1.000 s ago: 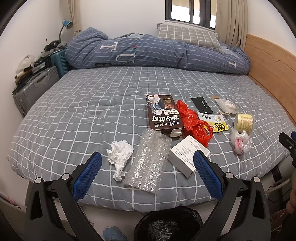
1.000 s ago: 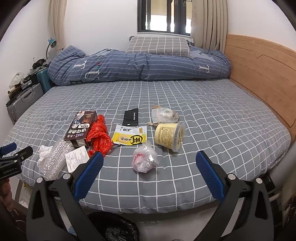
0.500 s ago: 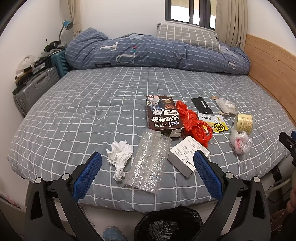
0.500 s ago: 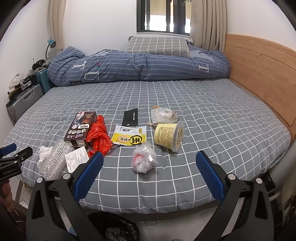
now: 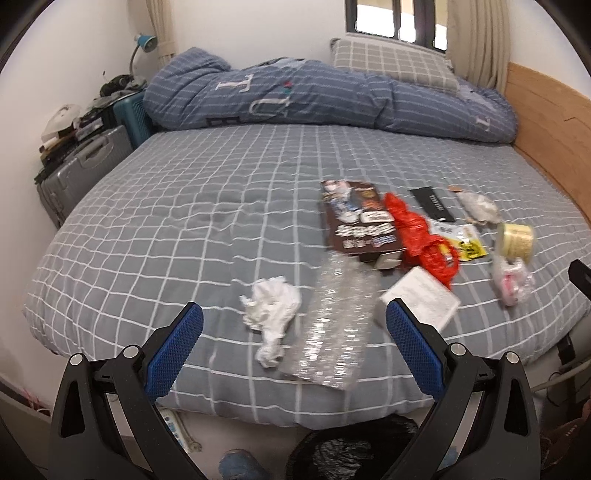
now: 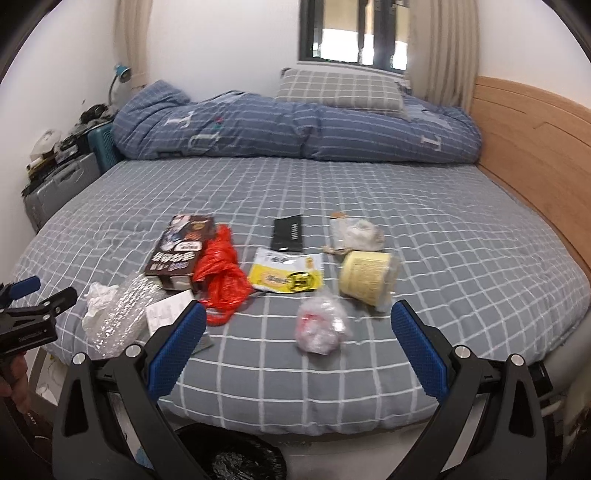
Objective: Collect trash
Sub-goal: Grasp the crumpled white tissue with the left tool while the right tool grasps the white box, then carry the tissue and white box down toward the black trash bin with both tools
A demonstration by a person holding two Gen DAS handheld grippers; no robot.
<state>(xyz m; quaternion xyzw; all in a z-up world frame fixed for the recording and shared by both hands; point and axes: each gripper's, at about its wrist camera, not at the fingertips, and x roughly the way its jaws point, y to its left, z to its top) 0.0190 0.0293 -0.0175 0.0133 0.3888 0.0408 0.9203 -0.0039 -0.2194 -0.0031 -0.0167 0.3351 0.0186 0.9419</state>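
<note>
Bed (image 5: 184,229) strewn with trash (both grippers (image 5: 293,321) (image 6: 298,319) spread, empty)

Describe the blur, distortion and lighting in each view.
Left wrist view: motion blur smears the box and bubble wrap; the left gripper stays sharp. Right wrist view: milder blur, softening the yellow tub; the window is overexposed. Both views: fisheye bends the bed edge and darkens the corners.
</note>
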